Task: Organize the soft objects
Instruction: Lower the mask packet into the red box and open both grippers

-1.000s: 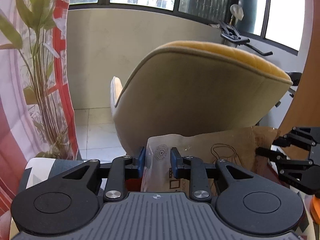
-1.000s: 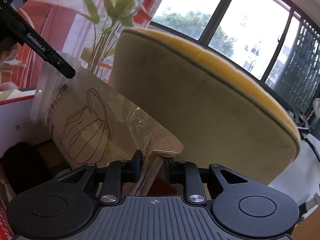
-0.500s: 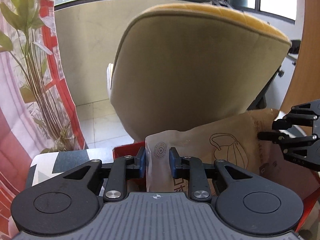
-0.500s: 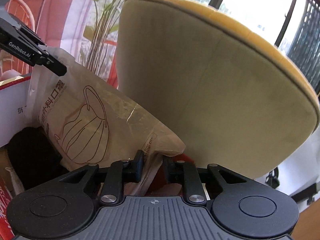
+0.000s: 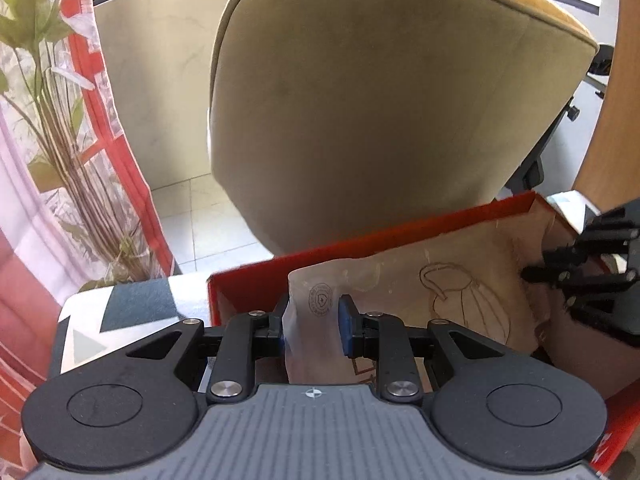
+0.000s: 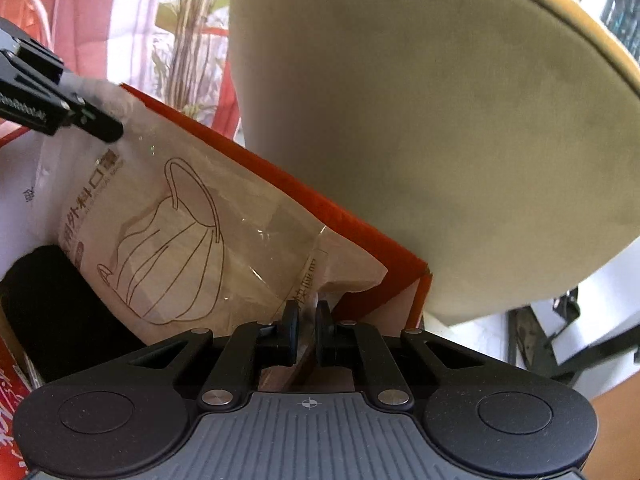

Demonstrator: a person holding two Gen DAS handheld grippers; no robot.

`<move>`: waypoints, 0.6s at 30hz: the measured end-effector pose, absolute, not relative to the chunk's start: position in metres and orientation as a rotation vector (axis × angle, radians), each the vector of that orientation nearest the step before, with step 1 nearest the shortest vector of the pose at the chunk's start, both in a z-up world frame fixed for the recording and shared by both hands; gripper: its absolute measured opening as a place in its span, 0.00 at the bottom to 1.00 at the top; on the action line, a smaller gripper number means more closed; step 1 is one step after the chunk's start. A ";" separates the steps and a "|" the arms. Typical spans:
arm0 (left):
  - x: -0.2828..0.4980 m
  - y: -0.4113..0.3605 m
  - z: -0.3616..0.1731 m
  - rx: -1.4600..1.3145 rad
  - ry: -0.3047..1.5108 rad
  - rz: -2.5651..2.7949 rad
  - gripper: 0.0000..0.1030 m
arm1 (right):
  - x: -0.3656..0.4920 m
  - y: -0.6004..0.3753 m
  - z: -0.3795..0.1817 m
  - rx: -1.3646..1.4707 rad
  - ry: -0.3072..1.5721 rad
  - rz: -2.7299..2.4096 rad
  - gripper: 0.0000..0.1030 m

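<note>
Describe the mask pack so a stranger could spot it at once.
Find the big beige chair; right in front of it stands a red box. The mask pack is the tan pouch against that box's far wall, pinched at its ends by the left gripper and right gripper. Only it bears a line-drawn face mask.

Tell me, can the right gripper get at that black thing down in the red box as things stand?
Probably not right away. The right gripper is shut on the mask packet, which the left gripper also holds. The packet slants over the black item inside the red box, partly covering it.
</note>
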State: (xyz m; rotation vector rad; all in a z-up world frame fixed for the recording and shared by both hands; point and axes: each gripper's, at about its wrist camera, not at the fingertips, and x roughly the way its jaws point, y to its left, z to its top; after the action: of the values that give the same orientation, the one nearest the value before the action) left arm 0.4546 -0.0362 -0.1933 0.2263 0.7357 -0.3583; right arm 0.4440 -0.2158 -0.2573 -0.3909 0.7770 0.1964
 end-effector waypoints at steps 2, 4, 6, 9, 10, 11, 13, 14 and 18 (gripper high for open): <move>0.454 -0.040 -0.191 0.234 0.725 -0.361 0.25 | 0.448 -0.217 -0.258 -0.366 0.805 0.183 0.08; 0.452 -0.044 -0.191 0.243 0.718 -0.358 0.28 | 0.452 -0.218 -0.259 -0.338 0.826 0.169 0.08; 0.451 -0.045 -0.192 0.249 0.718 -0.355 0.37 | 0.453 -0.218 -0.258 -0.314 0.840 0.153 0.11; 0.447 -0.045 -0.190 0.253 0.713 -0.357 0.46 | 0.450 -0.217 -0.254 -0.281 0.847 0.132 0.18; 0.445 -0.044 -0.189 0.255 0.709 -0.355 0.50 | 0.447 -0.217 -0.254 -0.275 0.845 0.129 0.18; 0.443 -0.043 -0.187 0.257 0.704 -0.350 0.56 | 0.445 -0.216 -0.252 -0.276 0.835 0.126 0.21; 0.438 -0.041 -0.183 0.258 0.691 -0.341 0.60 | 0.437 -0.218 -0.246 -0.271 0.805 0.112 0.22; 0.436 -0.040 -0.181 0.259 0.684 -0.340 0.61 | 0.431 -0.220 -0.242 -0.265 0.789 0.106 0.23; 0.423 -0.034 -0.169 0.245 0.656 -0.338 0.68 | 0.413 -0.227 -0.224 -0.237 0.713 0.079 0.38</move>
State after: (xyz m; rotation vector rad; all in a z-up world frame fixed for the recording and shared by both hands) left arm 0.4228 -0.0340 -0.1692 0.2445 0.6560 -0.3382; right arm 0.4129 -0.2266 -0.2239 -0.2371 0.7132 0.0787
